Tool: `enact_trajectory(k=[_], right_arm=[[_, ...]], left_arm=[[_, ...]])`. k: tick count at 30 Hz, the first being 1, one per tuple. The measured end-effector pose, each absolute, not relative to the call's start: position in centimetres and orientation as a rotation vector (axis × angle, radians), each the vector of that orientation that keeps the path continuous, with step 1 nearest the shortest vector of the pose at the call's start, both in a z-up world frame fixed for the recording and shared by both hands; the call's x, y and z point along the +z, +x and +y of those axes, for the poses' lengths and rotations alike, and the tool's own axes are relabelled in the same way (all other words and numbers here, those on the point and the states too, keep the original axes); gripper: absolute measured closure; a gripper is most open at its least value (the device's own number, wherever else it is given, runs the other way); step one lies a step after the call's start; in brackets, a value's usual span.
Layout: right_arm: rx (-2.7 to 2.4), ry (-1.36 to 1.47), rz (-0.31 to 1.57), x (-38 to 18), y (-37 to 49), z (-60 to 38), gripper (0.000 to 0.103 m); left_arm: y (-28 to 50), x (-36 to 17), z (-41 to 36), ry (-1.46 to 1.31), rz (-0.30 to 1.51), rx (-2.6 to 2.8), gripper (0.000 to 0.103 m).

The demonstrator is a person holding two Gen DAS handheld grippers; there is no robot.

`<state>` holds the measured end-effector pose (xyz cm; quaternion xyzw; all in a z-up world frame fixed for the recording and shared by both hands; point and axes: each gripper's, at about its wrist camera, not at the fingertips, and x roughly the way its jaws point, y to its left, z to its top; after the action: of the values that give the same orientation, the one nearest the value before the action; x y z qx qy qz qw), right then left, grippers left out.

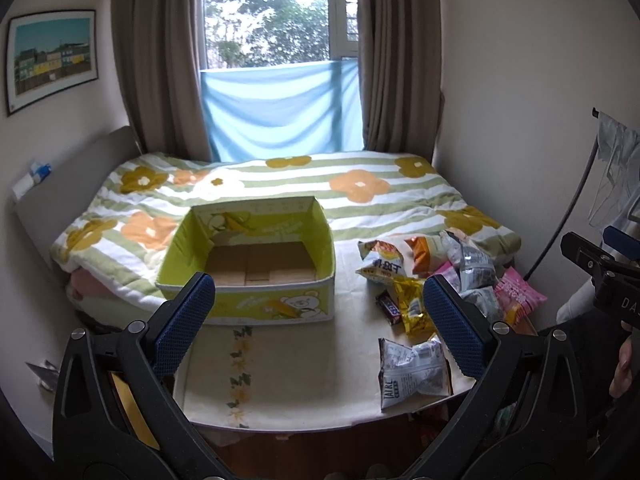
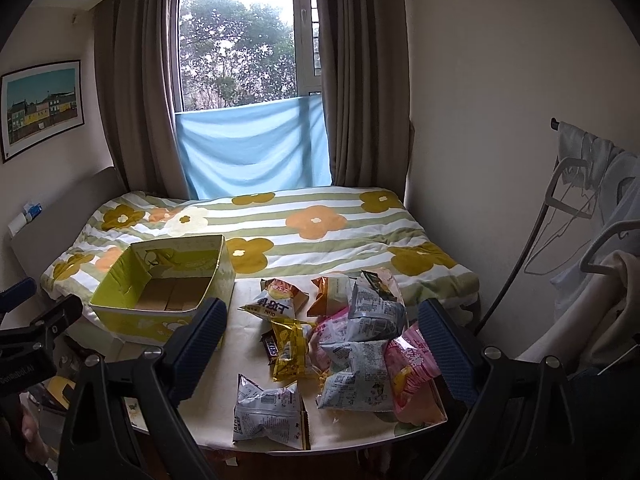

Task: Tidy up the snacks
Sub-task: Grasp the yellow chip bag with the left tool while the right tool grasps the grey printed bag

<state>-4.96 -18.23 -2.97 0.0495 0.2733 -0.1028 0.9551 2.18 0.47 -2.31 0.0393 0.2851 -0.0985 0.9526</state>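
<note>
An empty green-and-yellow cardboard box (image 1: 256,280) with a bear print stands on the left of a small cream table (image 1: 304,368); it also shows in the right wrist view (image 2: 160,304). A pile of snack bags (image 2: 352,336) lies on the table's right half: silver bags, a pink bag (image 2: 412,364), a gold packet (image 2: 290,348), a Snickers bar (image 2: 270,345) and one silver bag (image 2: 268,408) near the front edge. My left gripper (image 1: 320,320) is open and empty above the table's front. My right gripper (image 2: 320,344) is open and empty above the snack pile.
A bed with a flowered striped quilt (image 1: 280,188) lies right behind the table. A window with brown curtains (image 1: 160,60) is behind the bed. A clothes rack with hangers (image 2: 592,216) stands at the right. The right gripper shows at the right edge of the left wrist view (image 1: 600,272).
</note>
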Motion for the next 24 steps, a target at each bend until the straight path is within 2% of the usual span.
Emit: enact_trajectory(k=[11, 24], right_arm=[[-0.228, 0.146, 0.658, -7.4, -3.0, -21.7, 0.008], [-0.081, 0.286, 0.92, -18.7, 3.9, -28.2, 0.008]], left_arm=[[6.3, -7.4, -3.2, 0.064, 0.719, -0.347, 0.0], [15.2, -16.6, -13.1, 0.084, 0.973, -0.368, 0.0]])
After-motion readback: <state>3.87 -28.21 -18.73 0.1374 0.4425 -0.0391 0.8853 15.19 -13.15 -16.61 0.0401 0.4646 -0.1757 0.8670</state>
